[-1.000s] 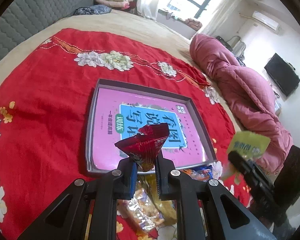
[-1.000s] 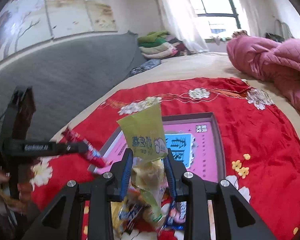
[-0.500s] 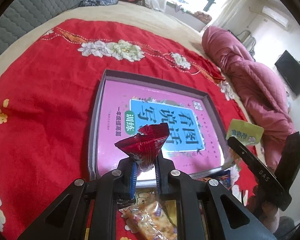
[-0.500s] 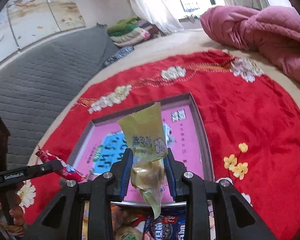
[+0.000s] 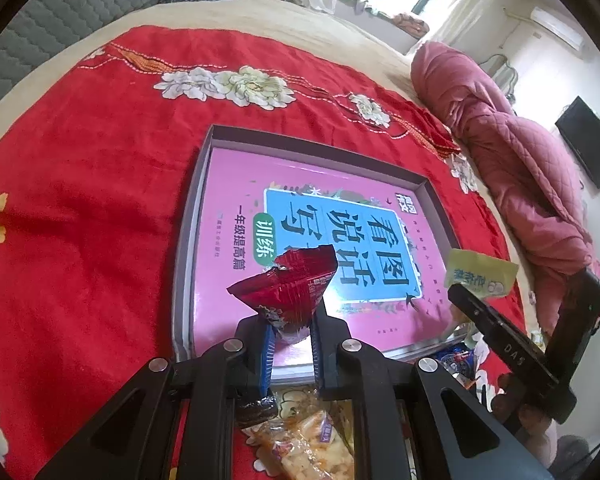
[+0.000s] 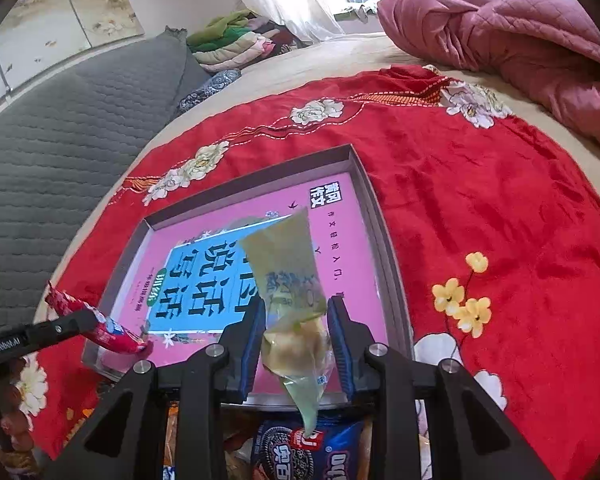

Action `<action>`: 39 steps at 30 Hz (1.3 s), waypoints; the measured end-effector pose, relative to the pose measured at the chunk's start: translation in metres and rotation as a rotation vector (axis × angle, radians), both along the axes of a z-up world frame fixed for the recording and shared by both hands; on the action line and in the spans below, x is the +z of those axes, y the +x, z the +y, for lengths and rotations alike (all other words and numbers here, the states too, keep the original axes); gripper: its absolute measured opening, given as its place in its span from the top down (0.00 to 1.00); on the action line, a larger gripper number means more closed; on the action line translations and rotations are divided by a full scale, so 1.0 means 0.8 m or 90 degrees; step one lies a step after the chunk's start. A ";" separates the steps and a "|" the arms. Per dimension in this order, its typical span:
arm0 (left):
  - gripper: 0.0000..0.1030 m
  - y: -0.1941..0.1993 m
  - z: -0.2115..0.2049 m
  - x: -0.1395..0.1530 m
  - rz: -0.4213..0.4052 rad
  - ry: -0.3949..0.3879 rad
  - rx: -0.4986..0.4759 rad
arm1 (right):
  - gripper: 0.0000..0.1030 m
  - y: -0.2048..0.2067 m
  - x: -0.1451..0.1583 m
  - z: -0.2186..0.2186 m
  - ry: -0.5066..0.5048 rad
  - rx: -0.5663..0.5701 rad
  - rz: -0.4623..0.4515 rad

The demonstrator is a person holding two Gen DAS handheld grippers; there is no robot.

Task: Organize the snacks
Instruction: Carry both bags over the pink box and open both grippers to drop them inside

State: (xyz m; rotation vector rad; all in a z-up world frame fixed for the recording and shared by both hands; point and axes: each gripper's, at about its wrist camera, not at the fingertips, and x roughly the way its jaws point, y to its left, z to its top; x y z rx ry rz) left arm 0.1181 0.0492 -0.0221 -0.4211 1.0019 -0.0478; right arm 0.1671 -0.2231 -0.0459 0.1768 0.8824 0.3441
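Two grippers hang over a red floral blanket (image 5: 80, 208) spread on a bed, with a pink quilt (image 6: 500, 28) bunched at its far right. At the blanket's middle lies a shallow grey tray (image 5: 196, 200) with a pink book cover (image 5: 236, 184) filling its floor. Loose snack packets (image 5: 312, 448) lie heaped just beyond the tray's near edge. The left gripper (image 5: 292, 344) has its jaws pinched nearly together on a crumpled red packet (image 5: 288, 292), held above the tray's near left part. The right gripper (image 6: 296, 344), jaws narrowly parted, clamps a yellow-green packet (image 6: 288, 280) above the tray's near right part.
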 end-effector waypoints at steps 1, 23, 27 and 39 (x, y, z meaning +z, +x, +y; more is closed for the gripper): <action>0.84 0.001 0.001 0.000 0.002 0.001 0.002 | 0.68 -0.001 0.000 0.001 -0.006 -0.001 -0.001; 0.62 0.016 0.009 -0.013 0.029 0.005 0.028 | 0.52 -0.018 0.012 -0.013 0.004 -0.019 -0.009; 0.59 0.014 0.009 -0.013 0.029 0.004 0.027 | 0.51 -0.021 0.013 -0.013 0.003 -0.020 -0.012; 0.52 0.012 0.014 -0.009 0.030 0.030 0.045 | 0.45 -0.026 0.018 -0.020 0.009 -0.030 -0.014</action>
